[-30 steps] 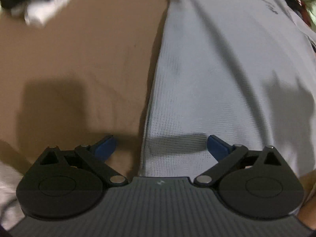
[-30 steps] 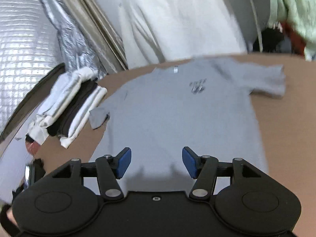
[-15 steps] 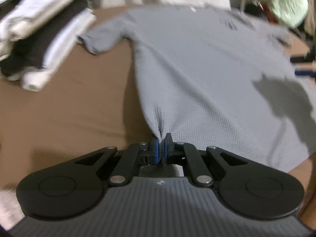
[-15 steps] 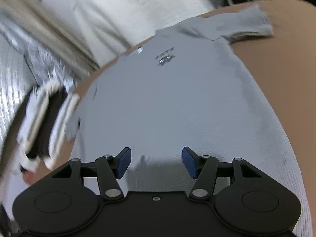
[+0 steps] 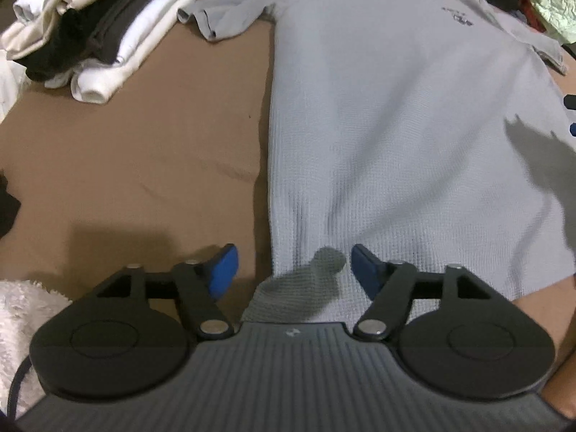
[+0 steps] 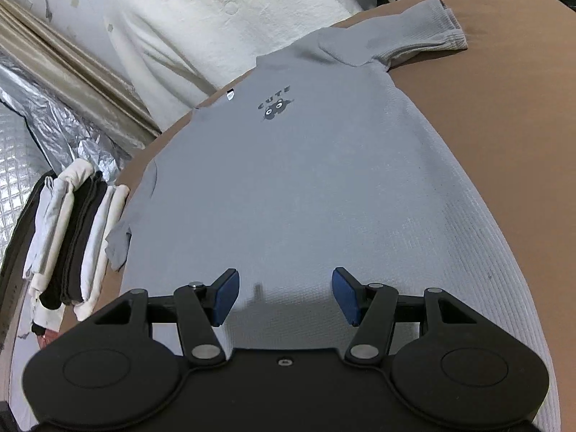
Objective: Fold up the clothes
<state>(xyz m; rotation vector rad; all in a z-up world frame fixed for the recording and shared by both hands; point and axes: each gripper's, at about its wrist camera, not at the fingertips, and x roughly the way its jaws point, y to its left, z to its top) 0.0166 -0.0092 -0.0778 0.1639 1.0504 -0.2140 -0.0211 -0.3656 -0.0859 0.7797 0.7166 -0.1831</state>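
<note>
One grey waffle-knit T-shirt lies spread flat, front up, on the brown table cover, and one stack of folded clothes, white and dark pieces, sits off beyond the shirt's sleeve on the left side. There are two hand-held grippers.

The left gripper hovers over the shirt's lower left corner. Its jaws are opening, and the corner lies loose between the blue pads, which do not press on it. The shirt's long side edge runs straight ahead from this gripper, with bare brown cover to the left of it as far as the stack.

The right gripper is about half open and grips nothing. It stands over the hem end of the shirt, with cloth filling the space ahead of it up to the small dark print near the collar. To its right the shirt's other side edge curves away, and past that is open brown cover. The far sleeve lies flat near the table's back edge, where a white sheet hangs.
</note>
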